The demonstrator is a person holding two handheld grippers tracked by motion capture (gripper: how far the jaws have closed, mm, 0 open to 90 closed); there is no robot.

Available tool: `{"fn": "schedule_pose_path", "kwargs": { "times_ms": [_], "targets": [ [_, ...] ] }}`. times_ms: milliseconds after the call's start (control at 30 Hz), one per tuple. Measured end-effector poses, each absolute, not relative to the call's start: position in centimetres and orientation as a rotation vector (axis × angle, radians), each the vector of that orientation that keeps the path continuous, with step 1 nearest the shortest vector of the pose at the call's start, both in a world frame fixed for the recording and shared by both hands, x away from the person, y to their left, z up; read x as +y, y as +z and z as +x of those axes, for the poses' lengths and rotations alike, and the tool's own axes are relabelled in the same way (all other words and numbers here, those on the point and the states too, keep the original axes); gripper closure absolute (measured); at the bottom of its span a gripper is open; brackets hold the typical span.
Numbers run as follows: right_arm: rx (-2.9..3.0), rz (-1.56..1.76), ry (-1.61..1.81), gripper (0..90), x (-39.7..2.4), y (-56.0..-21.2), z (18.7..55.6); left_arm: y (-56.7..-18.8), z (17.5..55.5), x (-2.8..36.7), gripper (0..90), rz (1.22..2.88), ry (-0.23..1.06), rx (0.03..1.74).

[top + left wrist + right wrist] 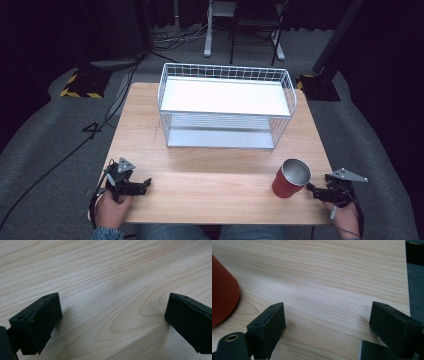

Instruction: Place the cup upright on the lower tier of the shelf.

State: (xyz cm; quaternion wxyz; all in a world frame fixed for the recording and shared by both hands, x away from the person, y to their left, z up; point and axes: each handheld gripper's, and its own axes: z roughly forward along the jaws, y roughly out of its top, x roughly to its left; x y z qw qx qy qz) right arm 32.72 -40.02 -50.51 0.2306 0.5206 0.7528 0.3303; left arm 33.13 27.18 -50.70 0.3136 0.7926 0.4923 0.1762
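Left gripper (pixel 113 315) sits low over the bare wooden table (pixel 105 272) — its 2 black jaws spread wide, nothing between them.

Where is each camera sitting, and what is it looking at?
High view: sits above the person's side, looking forward and down on the wooden table, the white wire basket and the red cup; both hands show, with the left gripper and right gripper.
Left gripper view: rides on the left gripper, looking along its two black jaws, wide apart, at bare wood.
Right gripper view: rides on the right gripper, jaws apart over the wood, the red cup's side at left.
Shared: the high view and right gripper view both show the cup; all show the table.
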Motion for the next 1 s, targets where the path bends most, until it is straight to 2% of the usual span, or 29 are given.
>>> {"fn": "schedule_pose_path", "kwargs": {
  "times_ms": [600,867,1000],
  "targets": [
    [2.024,1.378,1.009,14.4,-40.2,-49.8,31.2,-50.7,33.3,27.2,1.8,2.082,0.473,1.308],
    [2.004,1.306,1.080,0.3,-39.5,-48.2,28.9,-50.7,33.4,27.2,1.8,2.082,0.474,1.312],
    [1.992,1.291,1.111,0.0,-39.0,-47.8,28.2,-50.7,33.4,27.1,1.8,2.080,0.472,1.313]
  ]
}}
